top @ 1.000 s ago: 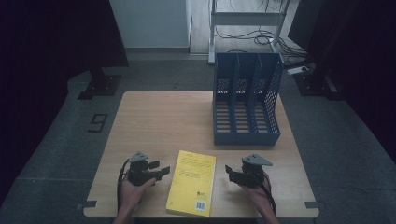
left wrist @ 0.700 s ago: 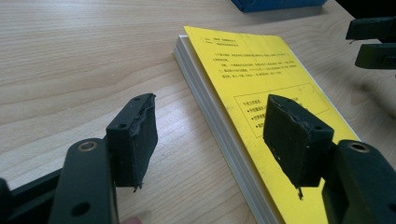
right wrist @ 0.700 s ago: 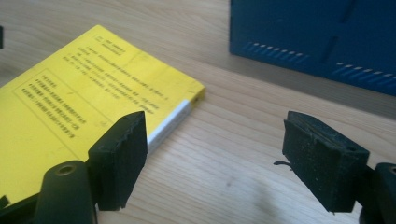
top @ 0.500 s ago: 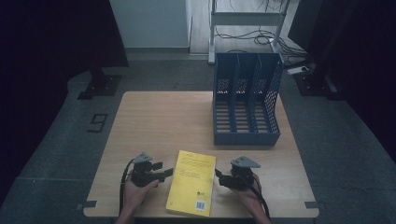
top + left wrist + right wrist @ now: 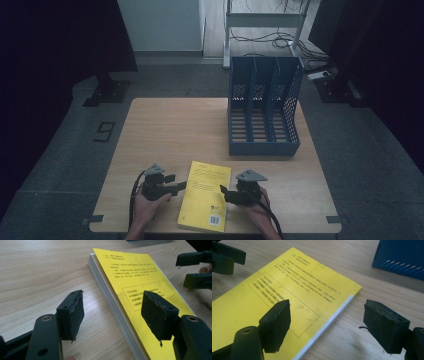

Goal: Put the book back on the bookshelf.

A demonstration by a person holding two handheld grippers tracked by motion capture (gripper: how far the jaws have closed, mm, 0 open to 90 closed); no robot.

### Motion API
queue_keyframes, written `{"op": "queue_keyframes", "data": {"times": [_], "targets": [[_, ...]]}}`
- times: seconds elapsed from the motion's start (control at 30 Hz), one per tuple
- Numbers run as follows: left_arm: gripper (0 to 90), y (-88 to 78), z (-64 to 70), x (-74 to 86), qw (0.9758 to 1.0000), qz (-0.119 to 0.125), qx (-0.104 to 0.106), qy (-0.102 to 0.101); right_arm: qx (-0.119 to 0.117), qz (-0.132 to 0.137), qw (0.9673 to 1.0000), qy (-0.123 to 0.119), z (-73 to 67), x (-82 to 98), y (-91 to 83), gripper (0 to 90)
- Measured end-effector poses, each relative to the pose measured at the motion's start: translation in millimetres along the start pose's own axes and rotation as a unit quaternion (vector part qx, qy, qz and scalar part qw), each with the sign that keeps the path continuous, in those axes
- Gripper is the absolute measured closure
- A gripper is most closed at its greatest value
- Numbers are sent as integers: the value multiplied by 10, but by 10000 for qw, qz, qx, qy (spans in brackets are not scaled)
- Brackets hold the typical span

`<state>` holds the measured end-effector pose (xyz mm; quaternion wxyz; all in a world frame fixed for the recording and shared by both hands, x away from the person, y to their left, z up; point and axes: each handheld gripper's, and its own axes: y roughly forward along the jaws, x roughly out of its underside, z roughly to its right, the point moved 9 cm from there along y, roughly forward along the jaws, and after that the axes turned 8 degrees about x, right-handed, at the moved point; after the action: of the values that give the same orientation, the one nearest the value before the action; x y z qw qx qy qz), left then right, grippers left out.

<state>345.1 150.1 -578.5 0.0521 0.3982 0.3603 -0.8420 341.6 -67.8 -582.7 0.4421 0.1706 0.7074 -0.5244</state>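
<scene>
Here, book (image 5: pixel 206 195) edges between hand-held grippers.

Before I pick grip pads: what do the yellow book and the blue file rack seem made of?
Yellow book: paper, matte printed cover, white page edges showing. Blue file rack: probably moulded plastic, going by its perforated walls and uniform colour. Table: wood-grain top, possibly laminate.

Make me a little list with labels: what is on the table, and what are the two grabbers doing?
table: light wood
book: yellow book, lying flat near the front edge
rack: blue file rack, three slots, at the far right
left gripper: open, at the book's left edge
right gripper: open, at the book's right edge
held: nothing
</scene>
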Motion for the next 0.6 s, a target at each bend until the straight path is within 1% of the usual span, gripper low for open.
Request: {"op": "queue_keyframes", "data": {"times": [0.1,0.13,0.27,0.5,0.6], "targets": [[346,-2,-12,4,10000,-3,-3,-24,-29,-16,10000,-15,-38,5,23,215],[346,-2,-10,5,10000,-8,5,-23,-49,-49,10000,-32,-79,17,49,212],[346,-1,3,2,10000,-5,22,-8,-104,-129,9998,-64,-143,44,101,206],[346,14,6,8,10000,-30,24,1,-125,-181,9997,-72,-181,64,137,202],[346,31,25,13,10000,-47,32,11,-147,-260,9995,-86,-200,95,162,198]]}}
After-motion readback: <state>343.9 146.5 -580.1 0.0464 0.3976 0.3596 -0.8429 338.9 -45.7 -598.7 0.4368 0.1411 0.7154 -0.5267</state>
